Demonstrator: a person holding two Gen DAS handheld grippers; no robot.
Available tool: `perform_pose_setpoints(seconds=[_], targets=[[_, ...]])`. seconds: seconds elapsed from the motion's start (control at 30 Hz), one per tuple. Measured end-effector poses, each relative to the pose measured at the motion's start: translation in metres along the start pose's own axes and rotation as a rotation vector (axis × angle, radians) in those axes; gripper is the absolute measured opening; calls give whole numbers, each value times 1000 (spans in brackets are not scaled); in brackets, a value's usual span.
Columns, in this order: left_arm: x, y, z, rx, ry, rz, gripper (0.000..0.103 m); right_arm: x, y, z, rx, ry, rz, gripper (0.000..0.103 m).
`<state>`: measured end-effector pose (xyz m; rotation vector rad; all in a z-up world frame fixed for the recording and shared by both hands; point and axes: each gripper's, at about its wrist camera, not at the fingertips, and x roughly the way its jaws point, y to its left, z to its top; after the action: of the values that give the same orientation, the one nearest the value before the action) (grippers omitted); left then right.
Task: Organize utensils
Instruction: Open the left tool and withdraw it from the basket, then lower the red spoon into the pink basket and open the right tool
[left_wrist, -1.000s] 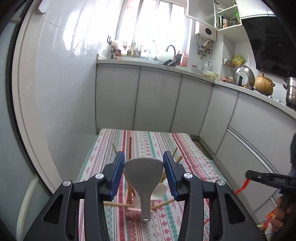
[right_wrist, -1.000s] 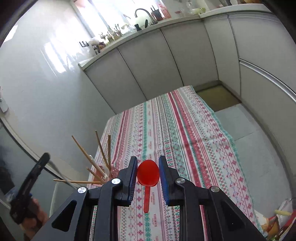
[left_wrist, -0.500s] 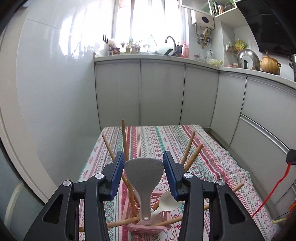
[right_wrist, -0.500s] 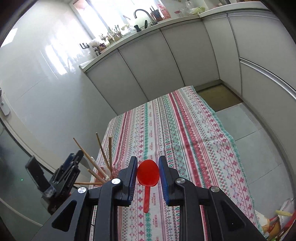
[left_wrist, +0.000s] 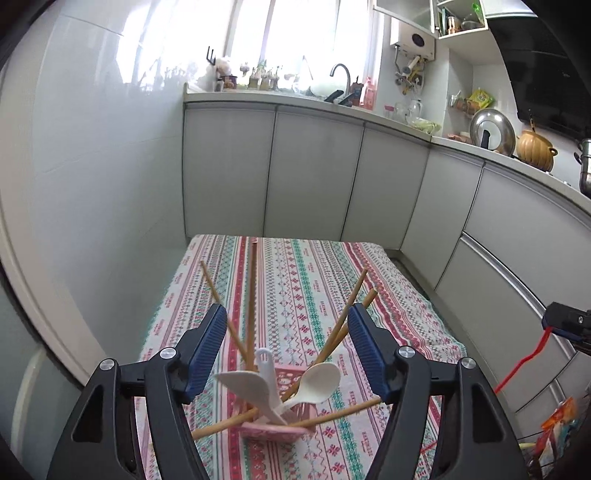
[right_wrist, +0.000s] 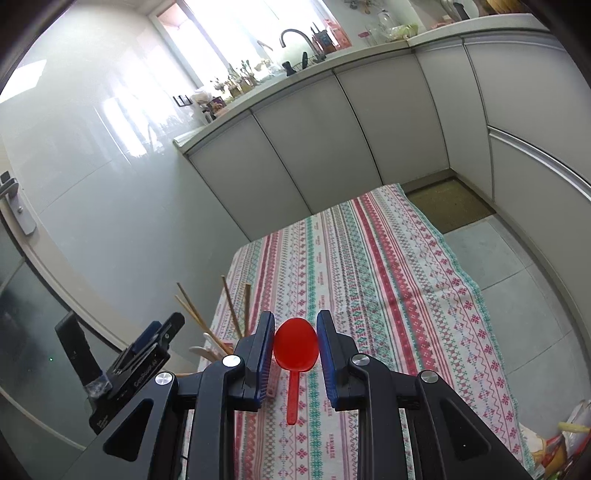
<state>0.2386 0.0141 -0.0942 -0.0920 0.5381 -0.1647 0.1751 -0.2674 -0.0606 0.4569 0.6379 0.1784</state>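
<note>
A pink utensil holder (left_wrist: 273, 430) stands on the striped tablecloth (left_wrist: 314, 280) with several wooden chopsticks (left_wrist: 252, 295) fanning out of it. A white rice paddle (left_wrist: 247, 384) and a white spoon (left_wrist: 319, 380) lean in it. My left gripper (left_wrist: 287, 310) hangs just above the holder, its jaws opening, and no pad touches the paddle. My right gripper (right_wrist: 295, 320) is shut on the bowl of a red spoon (right_wrist: 295, 345) whose handle hangs down. In the right wrist view the left gripper (right_wrist: 147, 354) is at the lower left, beside the chopsticks (right_wrist: 232, 310).
A glossy white wall (left_wrist: 92, 184) runs along the table's left side. Grey cabinets (left_wrist: 314, 177) stand beyond its far end and along the right. A tiled floor (right_wrist: 517, 258) lies to the right of the table. Bags (right_wrist: 565, 443) sit at the lower right.
My left jaws have spread apart and the rice paddle has dropped from between them into the pink holder. The right gripper keeps its hold on the red spoon.
</note>
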Motion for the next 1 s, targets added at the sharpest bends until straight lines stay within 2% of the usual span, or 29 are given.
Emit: perform_pose_setpoints(seconds=[0.23, 0.4, 0.53, 0.77, 1.0], targets=[[-46, 26, -2, -44, 96, 41, 71, -23, 36, 11, -49, -101, 32, 24], [-50, 53, -20, -71, 286, 109, 74, -34, 67, 16, -100, -181, 42, 24], [-49, 64, -37, -34, 361, 147, 74, -32, 89, 19, -130, -220, 52, 24], [-40, 83, -51, -60, 430, 155, 74, 6, 128, 20, -147, -247, 54, 24], [-23, 86, -57, -60, 478, 151, 74, 74, 157, -5, -271, -266, -108, 24]])
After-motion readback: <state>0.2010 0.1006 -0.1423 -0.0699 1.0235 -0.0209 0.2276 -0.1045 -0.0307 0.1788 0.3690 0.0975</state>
